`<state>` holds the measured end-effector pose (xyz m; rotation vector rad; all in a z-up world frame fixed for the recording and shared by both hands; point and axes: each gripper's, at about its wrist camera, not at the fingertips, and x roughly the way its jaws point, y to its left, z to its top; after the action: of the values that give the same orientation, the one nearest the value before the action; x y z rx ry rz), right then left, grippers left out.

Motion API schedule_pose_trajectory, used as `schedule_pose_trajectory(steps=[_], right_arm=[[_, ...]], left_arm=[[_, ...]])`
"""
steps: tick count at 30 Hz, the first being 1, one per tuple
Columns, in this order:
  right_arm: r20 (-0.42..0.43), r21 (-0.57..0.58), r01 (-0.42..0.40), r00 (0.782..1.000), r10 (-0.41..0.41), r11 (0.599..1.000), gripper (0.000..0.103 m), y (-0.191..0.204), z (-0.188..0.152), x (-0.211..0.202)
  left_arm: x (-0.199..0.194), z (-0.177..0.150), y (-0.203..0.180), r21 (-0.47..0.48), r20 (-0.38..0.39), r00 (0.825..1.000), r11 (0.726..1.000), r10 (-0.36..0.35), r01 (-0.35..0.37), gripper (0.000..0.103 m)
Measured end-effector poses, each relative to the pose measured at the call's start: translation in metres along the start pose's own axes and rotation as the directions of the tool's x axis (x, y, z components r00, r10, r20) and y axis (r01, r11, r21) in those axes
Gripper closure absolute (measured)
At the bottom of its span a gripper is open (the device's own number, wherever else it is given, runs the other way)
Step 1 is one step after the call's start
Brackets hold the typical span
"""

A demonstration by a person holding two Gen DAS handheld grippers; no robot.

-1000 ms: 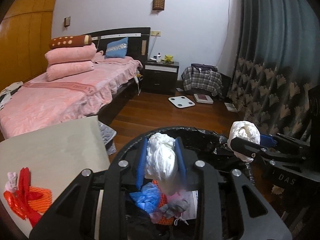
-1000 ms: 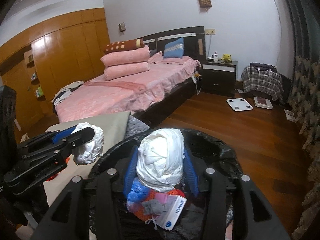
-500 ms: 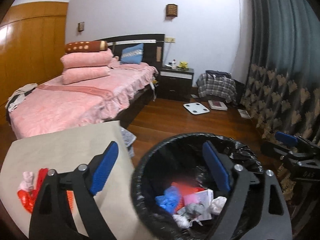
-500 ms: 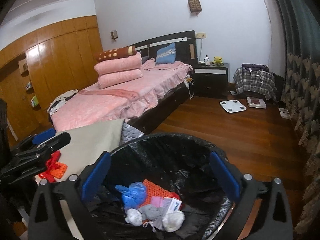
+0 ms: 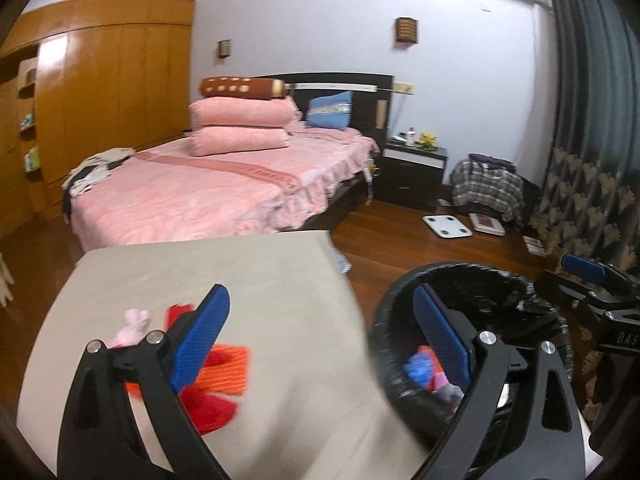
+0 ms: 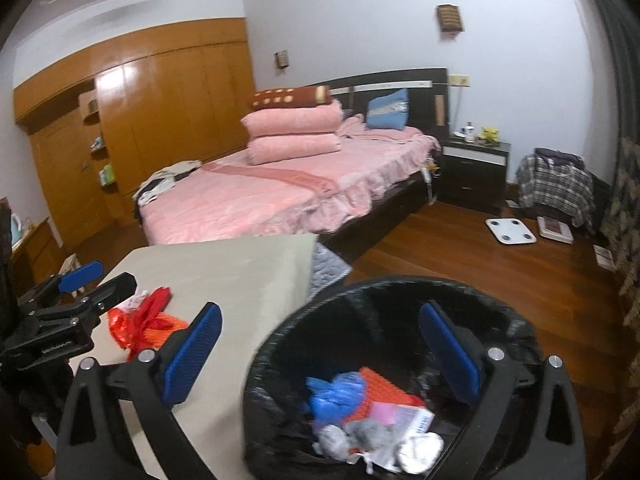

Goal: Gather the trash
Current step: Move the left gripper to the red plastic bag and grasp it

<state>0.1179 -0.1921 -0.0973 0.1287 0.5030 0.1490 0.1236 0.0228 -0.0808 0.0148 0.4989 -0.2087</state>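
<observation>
A bin lined with a black bag (image 6: 400,285) stands beside a beige table (image 6: 240,264). In it lie a blue plastic scrap (image 6: 336,392), an orange net, a printed packet and white paper wads (image 6: 416,448). My right gripper (image 6: 320,312) hangs open over the bin's left rim, with nothing between its fingers. My left gripper (image 5: 320,296) is over the table's right edge; its jaws are opening and hold nothing. On the table lie a red and orange net bundle (image 5: 224,364) and a pink scrap (image 5: 132,320), partly hidden by the left finger.
A pink bed (image 5: 208,200) fills the room behind the table. A dark nightstand (image 5: 414,168), a white scale (image 5: 447,226) on the wood floor and a plaid-covered seat (image 5: 486,188) stand further back. A patterned curtain (image 5: 592,160) hangs at the right.
Both grippers let go of their white paper wads, which now lie in the bin, and both opened wide. Both have since swung left, the left one from over the bin towards the table.
</observation>
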Motion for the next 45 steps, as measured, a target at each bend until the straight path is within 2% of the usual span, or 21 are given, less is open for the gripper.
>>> schedule_pose_trajectory(steps=[8, 18, 30, 45], right_arm=[[-0.018, -0.074, -0.079, 0.997, 0.078, 0.994, 0.006, 0.063, -0.002, 0.031], [-0.071, -0.093, -0.146, 0.988, 0.139, 0.985, 0.006, 0.122, -0.014, 0.080], [-0.147, -0.130, -0.141, 0.982, 0.121, 0.981, 0.006, 0.152, -0.039, 0.125], [-0.204, -0.132, -0.164, 0.970, 0.135, 0.978, 0.008, 0.163, -0.047, 0.155]], left_arm=[[-0.018, -0.015, 0.066, -0.050, 0.000, 0.990, 0.989, 0.139, -0.139, 0.013], [-0.020, -0.038, 0.144, -0.104, -0.061, 0.958, 0.953, 0.280, -0.285, 0.013], [0.012, -0.074, 0.196, -0.157, -0.184, 0.931, 0.925, 0.315, -0.344, 0.019], [0.060, -0.086, 0.211, -0.174, -0.279, 0.917, 0.924, 0.285, -0.341, 0.026]])
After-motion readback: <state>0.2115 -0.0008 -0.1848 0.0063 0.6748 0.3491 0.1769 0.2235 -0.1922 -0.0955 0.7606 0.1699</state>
